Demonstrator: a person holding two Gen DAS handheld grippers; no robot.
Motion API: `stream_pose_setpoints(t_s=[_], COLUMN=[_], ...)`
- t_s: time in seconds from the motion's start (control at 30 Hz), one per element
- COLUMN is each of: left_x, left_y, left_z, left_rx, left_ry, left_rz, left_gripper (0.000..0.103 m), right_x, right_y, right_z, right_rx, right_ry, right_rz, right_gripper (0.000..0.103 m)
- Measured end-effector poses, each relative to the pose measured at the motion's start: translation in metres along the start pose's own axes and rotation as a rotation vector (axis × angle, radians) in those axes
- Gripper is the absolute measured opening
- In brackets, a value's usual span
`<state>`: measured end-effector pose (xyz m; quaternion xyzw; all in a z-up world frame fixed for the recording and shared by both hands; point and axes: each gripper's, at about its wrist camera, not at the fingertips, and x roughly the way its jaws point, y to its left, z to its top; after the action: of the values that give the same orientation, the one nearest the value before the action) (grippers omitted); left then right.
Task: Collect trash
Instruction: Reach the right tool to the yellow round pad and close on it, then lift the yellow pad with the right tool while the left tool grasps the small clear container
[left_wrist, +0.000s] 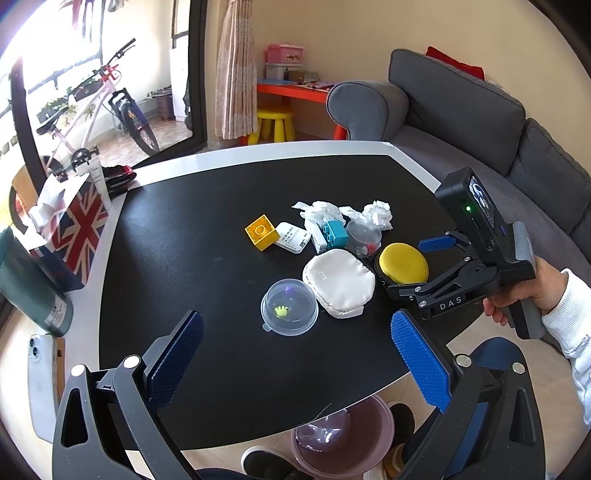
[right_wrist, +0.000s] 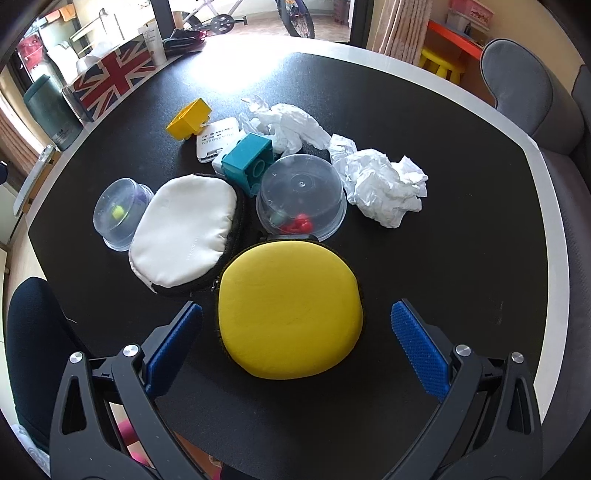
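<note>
On the black table (right_wrist: 461, 258), crumpled tissue (right_wrist: 384, 188) lies beyond the yellow pouch (right_wrist: 288, 314). Both the right gripper (right_wrist: 295, 332) and the left gripper (left_wrist: 295, 343) are wide open and empty; the right should pass over the pouch first.

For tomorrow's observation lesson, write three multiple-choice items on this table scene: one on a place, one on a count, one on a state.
1. What lies between the white pouch and the crumpled tissue?
A clear dome container
B phone
C stool

2. How many toy bricks are on the table?
A one
B two
C four

3. The right tongs are:
A shut on a tissue
B open around the yellow case
C shut, empty

Answers: 1 A, the dome sits between them. 2 B, the yellow brick and the teal brick. 3 B, the fingers flank the case, apart.
</note>
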<state>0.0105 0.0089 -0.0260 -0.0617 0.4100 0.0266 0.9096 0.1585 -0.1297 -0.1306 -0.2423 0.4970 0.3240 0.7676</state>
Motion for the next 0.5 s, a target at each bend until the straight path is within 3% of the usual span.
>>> stream_pose_setpoints(t_s=[0.03, 0.1, 0.5], left_x=[0.001, 0.002, 0.016], left_y=[0.000, 0.001, 0.000], left_z=[0.000, 0.000, -0.001], left_rx=[0.000, -0.001, 0.002], left_ry=[0.001, 0.004, 0.028], left_rz=[0.000, 0.001, 0.004], left_gripper=[0.097, 0.097, 0.097], right_x=[0.001, 0.004, -0.020], right_y=[-0.001, -0.003, -0.011], right_z=[0.000, -0.001, -0.011], right_rx=[0.002, 0.011, 0.084], right_ry=[0.001, 0.015, -0.061], right_rz=[0.002, 0.014, 0.013], right_gripper=[0.097, 0.079, 0.076])
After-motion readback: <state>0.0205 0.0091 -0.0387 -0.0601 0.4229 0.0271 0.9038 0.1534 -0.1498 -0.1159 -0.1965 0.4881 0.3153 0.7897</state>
